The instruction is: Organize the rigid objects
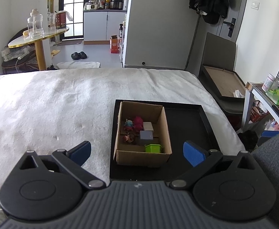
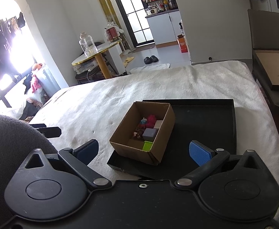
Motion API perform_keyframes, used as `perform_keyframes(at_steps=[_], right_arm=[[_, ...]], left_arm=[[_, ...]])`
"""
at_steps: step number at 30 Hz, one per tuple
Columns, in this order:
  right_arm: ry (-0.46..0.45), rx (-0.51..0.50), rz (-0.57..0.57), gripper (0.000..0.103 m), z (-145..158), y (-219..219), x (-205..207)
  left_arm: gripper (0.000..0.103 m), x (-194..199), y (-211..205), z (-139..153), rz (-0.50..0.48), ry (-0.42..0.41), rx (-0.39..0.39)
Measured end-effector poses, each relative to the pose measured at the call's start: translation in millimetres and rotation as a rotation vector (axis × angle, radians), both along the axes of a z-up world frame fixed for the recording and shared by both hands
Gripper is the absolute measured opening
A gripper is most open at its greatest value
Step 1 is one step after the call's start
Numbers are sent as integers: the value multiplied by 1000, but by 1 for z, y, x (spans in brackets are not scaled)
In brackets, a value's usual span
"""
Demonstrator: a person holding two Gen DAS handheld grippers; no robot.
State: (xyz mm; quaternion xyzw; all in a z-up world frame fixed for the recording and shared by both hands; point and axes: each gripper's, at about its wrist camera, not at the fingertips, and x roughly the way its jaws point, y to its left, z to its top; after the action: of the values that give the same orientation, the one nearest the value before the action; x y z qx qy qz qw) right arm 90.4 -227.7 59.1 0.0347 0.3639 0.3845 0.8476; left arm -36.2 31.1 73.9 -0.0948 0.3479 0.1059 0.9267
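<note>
A brown cardboard box sits in the left part of a shallow black tray on a white blanket. Inside the box lie a green block, a grey-purple block, a white block, a pink-red toy and small figurines. My left gripper hangs open in front of the box, nothing between its fingers. My right gripper is open too, its near side facing the box.
The white blanket covers the bed around the tray. A round table with a glass jar stands beyond the far left edge. A dark framed board leans off the bed's right side. A grey sleeve shows at right.
</note>
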Motion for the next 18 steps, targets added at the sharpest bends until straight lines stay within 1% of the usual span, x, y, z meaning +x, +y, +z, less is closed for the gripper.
perform_keyframes(at_steps=[18], right_arm=[[28, 13, -15, 103, -4, -1, 1]], left_arm=[[102, -5, -4, 5, 3, -28, 38]])
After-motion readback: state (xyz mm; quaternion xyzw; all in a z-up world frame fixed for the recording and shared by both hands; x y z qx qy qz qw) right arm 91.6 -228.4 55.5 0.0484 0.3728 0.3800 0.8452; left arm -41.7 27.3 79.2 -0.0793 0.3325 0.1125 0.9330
